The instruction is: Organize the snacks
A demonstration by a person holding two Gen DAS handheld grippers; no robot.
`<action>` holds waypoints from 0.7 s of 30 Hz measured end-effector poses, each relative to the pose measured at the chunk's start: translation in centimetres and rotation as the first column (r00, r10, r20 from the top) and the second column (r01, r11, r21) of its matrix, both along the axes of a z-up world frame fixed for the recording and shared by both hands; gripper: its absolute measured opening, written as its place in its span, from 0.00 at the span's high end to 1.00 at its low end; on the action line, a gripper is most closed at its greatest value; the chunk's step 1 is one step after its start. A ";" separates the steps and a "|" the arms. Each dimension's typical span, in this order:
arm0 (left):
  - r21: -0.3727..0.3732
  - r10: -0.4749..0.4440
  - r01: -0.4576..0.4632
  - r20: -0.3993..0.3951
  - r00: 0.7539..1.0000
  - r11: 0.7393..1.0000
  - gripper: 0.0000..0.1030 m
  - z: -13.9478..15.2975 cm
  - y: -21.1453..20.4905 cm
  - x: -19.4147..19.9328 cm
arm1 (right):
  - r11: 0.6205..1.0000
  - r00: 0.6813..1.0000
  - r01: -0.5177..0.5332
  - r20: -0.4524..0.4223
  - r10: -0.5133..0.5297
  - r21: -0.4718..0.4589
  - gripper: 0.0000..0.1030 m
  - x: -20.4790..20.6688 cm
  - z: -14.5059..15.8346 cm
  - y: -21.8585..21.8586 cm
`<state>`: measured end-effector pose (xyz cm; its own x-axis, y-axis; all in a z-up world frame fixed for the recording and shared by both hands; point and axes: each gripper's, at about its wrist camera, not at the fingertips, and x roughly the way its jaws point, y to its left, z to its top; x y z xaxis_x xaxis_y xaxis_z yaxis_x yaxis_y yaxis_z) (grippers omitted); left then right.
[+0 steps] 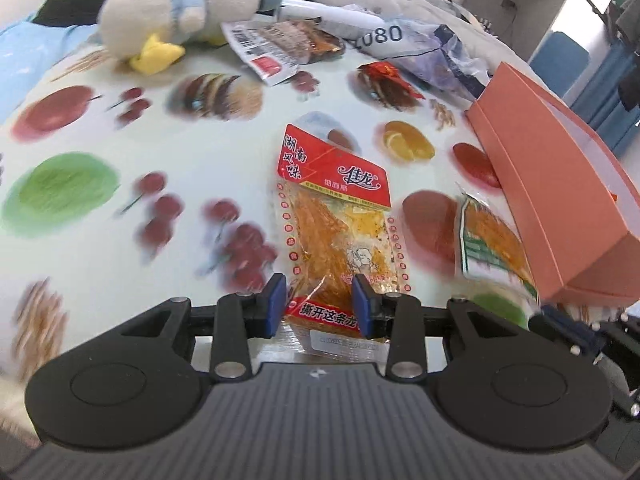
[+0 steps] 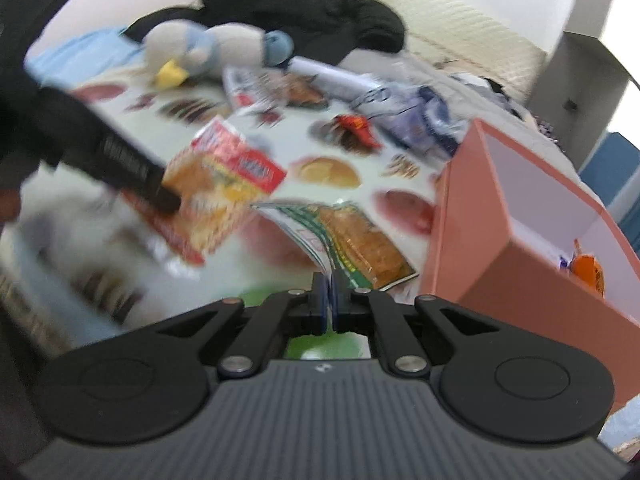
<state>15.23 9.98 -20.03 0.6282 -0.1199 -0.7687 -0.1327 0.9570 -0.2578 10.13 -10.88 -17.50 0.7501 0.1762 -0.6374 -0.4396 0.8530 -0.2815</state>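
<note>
Clearly, the left hand-held gripper (image 1: 320, 304) is clamped on the lower end of a red-topped snack packet (image 1: 336, 216), its blue pads (image 1: 276, 300) pressing either side, and lifts it off the bench (image 1: 100, 128), to the left of the orange box (image 2: 472, 216). The right hand-held gripper (image 2: 330, 300) has its jaws together on the edge of a green-striped snack packet (image 2: 352, 236), just beside the box's near wall. Inside the box lies an orange wrapped snack (image 2: 586, 268). Beyond the box, a plush toy (image 1: 180, 8) rests among more wrappers.
</note>
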 end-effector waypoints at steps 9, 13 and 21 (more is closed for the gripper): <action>-0.029 0.042 -0.042 0.009 0.999 0.999 0.59 0.2 0.2 -4.0 | 0.999 0.995 -0.049 -0.087 0.049 -0.001 0.90 -3.2 -0.3 -1.8; -0.055 0.048 -0.047 0.007 0.999 0.997 0.51 0.1 0.2 -4.1 | 0.994 0.986 -0.043 -0.158 0.058 0.101 0.39 -3.0 0.0 -3.0; -0.096 0.076 -0.072 0.028 0.997 0.993 0.29 0.1 0.6 -3.8 | 0.951 0.979 0.111 -0.196 -0.055 0.288 0.14 -1.5 0.7 -3.8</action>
<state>11.38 10.53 -19.97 0.6621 -0.1434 -0.7355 -0.1926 0.9160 -0.3519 8.59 -14.69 -16.76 0.6452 0.3198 -0.6939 -0.3836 0.9210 0.0678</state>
